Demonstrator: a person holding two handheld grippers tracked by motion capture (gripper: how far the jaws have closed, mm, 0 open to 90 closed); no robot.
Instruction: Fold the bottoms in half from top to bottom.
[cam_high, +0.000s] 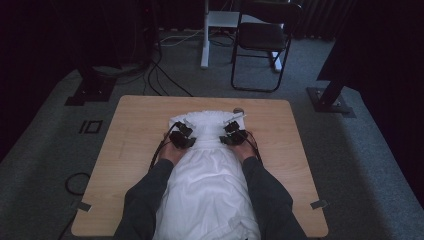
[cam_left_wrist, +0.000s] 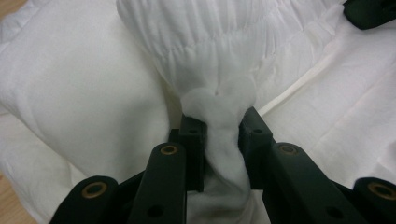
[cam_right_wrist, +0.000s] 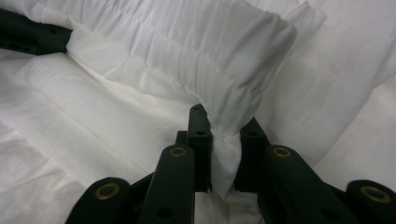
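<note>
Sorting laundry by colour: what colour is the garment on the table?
White garment, clearest in left gripper view.

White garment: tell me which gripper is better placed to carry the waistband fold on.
Neither alone. The left gripper and right gripper each pinch a bunch of the garment at its gathered waistband, level with each other. The fold likely needs both together.

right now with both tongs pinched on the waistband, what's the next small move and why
Probably carry both tongs together toward the table's near edge, folding the waistband end over the rest of the garment. The left tongs and right tongs each clamp a bunch of gathered cloth, the band is lifted off the layer below, and the garment lies lengthwise on the table.
</note>
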